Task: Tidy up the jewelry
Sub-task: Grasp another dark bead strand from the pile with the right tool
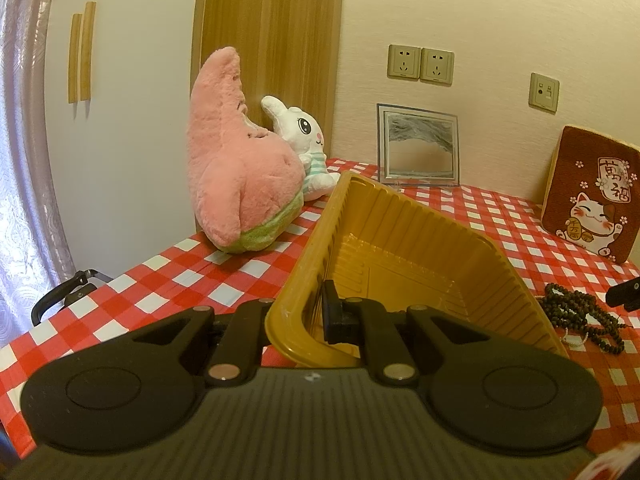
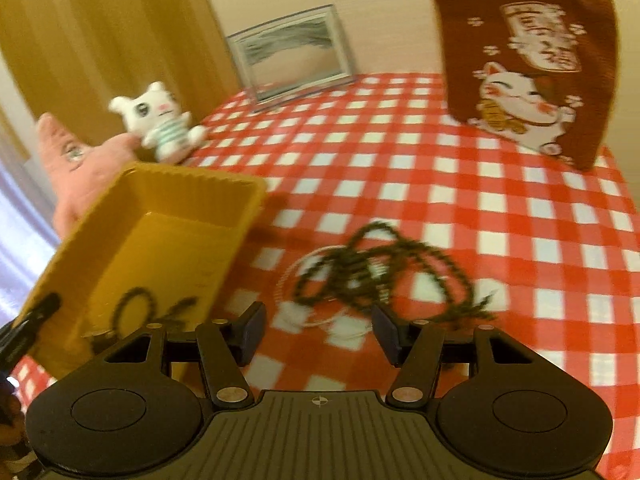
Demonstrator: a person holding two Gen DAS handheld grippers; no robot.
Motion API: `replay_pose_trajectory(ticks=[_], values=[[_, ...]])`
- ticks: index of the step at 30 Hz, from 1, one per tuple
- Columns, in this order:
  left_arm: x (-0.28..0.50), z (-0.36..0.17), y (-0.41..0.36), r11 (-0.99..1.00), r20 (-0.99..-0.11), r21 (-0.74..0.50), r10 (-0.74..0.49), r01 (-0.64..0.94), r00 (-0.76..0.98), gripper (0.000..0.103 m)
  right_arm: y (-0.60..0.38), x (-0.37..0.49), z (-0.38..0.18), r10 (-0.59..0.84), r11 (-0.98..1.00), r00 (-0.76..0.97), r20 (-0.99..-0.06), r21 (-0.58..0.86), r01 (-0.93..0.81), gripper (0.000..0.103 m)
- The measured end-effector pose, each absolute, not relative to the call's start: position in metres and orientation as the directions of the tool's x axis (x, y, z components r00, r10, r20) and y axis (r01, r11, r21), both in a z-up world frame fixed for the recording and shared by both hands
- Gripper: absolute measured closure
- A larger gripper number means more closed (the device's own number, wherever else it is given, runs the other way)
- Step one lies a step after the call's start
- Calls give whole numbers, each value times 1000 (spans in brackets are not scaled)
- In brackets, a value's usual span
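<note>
My left claw (image 1: 316,316): clamped on the near wall of the yellow tray (image 1: 404,240), tilting it.

My right claw (image 2: 316,332): half open, empty, above the dark bead necklace (image 2: 384,268) just right of the tray.

Tray contents: blurred dark loop, indistinct.

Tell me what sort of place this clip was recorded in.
Probably a home bedroom or living space: plush toys on a table with a checked tablecloth, a wooden wardrobe behind, wall sockets above.
</note>
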State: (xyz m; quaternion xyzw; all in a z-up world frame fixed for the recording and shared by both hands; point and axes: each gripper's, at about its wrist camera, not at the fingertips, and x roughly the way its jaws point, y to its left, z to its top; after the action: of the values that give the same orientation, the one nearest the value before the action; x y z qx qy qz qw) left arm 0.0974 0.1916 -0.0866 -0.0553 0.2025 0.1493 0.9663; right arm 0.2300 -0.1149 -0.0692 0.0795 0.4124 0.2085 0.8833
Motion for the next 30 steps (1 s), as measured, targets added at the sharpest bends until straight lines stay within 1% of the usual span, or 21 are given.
replay_pose_trajectory(ticks=[8,13,24,25,28,30], values=[[98,-87,192,949,-408,-45,266,-311,873,93,-135,249,-83,391,921,585,-711,297,-254,44],[98,-87,192,949,-409,-46,266,-311,873,93,-136,265,-92,400,916,579,-711,327,-233,44],[98,-87,193,950,-409,-45,266,-310,873,93,-113,279,-107,384,920,574,-724,251,-300,45],[98,-87,193,950,-409,-45,266,-310,873,93,-111,280,-108,379,922,576,-725,240,-305,46],[98,-87,193,949,-409,-45,266,-311,873,93,-104,283,-112,367,922,578,-729,205,-327,59],[98,-87,193,949,-410,-46,266,-311,873,93,-99,284,-115,354,924,581,-733,178,-339,64]])
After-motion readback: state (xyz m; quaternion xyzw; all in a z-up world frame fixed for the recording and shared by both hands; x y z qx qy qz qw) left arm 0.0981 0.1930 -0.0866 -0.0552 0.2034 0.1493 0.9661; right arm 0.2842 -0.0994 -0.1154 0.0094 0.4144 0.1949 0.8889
